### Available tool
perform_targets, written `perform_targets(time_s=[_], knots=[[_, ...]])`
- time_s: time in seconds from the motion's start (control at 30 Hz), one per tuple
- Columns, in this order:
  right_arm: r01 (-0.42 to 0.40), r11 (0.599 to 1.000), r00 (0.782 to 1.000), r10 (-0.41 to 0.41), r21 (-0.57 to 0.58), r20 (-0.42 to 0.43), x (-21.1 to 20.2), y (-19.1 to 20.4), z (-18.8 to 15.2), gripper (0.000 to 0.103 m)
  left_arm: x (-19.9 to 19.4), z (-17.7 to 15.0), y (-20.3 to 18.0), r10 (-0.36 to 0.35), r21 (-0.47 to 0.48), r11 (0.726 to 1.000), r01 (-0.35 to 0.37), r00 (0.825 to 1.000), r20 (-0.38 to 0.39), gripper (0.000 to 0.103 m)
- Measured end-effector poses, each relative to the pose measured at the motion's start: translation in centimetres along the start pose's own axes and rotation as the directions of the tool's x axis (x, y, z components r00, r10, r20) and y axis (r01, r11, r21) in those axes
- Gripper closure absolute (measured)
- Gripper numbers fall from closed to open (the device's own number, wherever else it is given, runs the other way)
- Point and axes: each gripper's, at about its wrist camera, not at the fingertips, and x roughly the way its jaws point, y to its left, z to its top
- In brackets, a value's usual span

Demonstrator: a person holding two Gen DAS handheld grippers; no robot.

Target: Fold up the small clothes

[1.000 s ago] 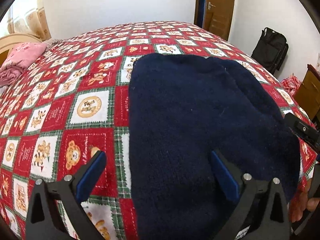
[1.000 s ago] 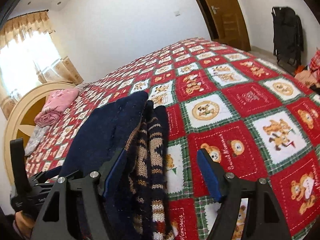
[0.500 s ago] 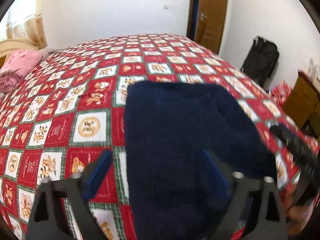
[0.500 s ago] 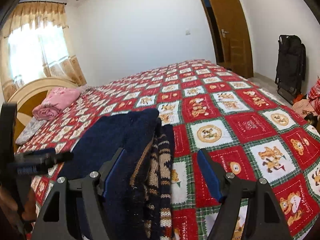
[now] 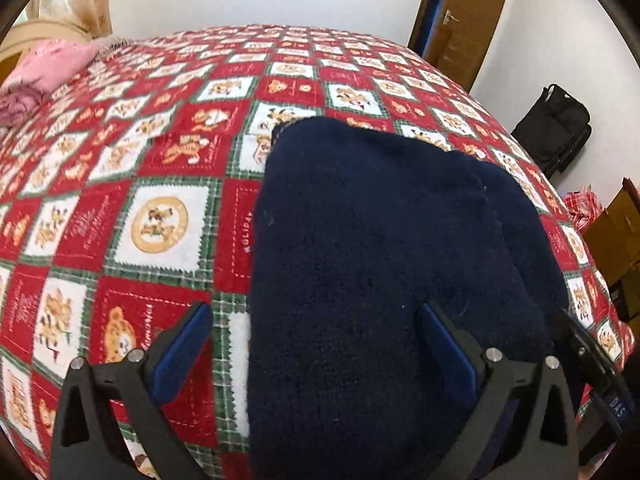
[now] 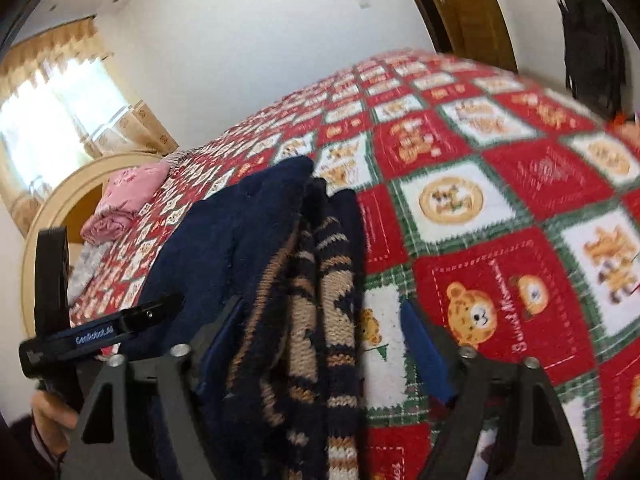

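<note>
Here, navy sweater (image 5: 380, 260) folded on bed (image 5: 160, 160), left gripper (image 5: 316, 344) wide, right gripper (image 6: 324, 332) opening (sweater edge between, unpressed)

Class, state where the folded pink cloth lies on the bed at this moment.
The folded pink cloth lies at the far left of both wrist views, on the red patchwork bedspread beside the curved cream headboard, well apart from the navy knitted sweater.

1. I see a navy sweater (image 5: 380, 260) whose folded edge shows tan-and-navy knit stripes.
2. The bedspread (image 5: 160, 220) is red, white and green checks with bears.
3. Pink clothes (image 6: 128, 196) lie at the headboard edge.
</note>
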Motion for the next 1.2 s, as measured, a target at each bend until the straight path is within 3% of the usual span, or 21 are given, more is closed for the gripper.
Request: perform_targets(time_s=[0.13,0.37,0.67,0.77,0.83,0.9,0.97,1.07,1.2], knots=[[-0.084,0.993,0.996,0.086,0.080,-0.021,0.4,-1.3,0.1,0.015,0.5,0.0,0.3,-0.027,-0.036,0.999,0.026,0.999,-0.033,0.000],[-0.078,0.995,0.996,0.079,0.059,-0.029,0.4,-0.9,-0.2,0.015,0.6,-0.5,0.5,-0.055,-0.068,0.996,0.052,0.998,-0.031,0.000],[-0.085,0.994,0.996,0.087,0.074,-0.018,0.1,-1.1,-0.2,0.015,0.5,-0.8,-0.1,-0.048,-0.031,0.998,0.048,0.999,-0.003,0.000],[-0.118,0.986,0.993,0.117,0.121,0.021,-0.7,-1.8,0.1,0.015,0.6,-0.9,0.6,-0.104,-0.059,0.993,0.102,0.994,-0.030,0.000],[-0.123,0.979,0.992,0.119,0.161,0.037,-0.8,-2.5,0.4,0.015,1.0,-0.9,1.4,-0.187,-0.110,0.978,0.179,0.980,-0.070,0.000],[-0.150,0.966,0.989,0.149,0.212,0.019,-0.3,-3.4,0.5,0.015,1.0,-0.8,1.5,-0.223,-0.117,0.970,0.213,0.971,-0.084,0.000],[-0.158,0.969,0.987,0.160,0.191,0.010,0.0,-3.0,0.5,0.015,1.1,-0.8,1.1,-0.247,-0.101,0.966,0.237,0.964,-0.100,0.000],[-0.285,0.946,0.952,0.298,0.152,-0.070,1.5,-1.0,0.0,0.015,1.2,-0.9,0.6,-0.265,-0.084,0.963,0.257,0.958,-0.105,0.000],[-0.113,0.992,0.989,0.106,-0.058,-0.104,2.0,2.3,-0.8,0.014,1.4,-0.8,0.6,-0.277,-0.083,0.959,0.269,0.955,-0.108,0.000]])
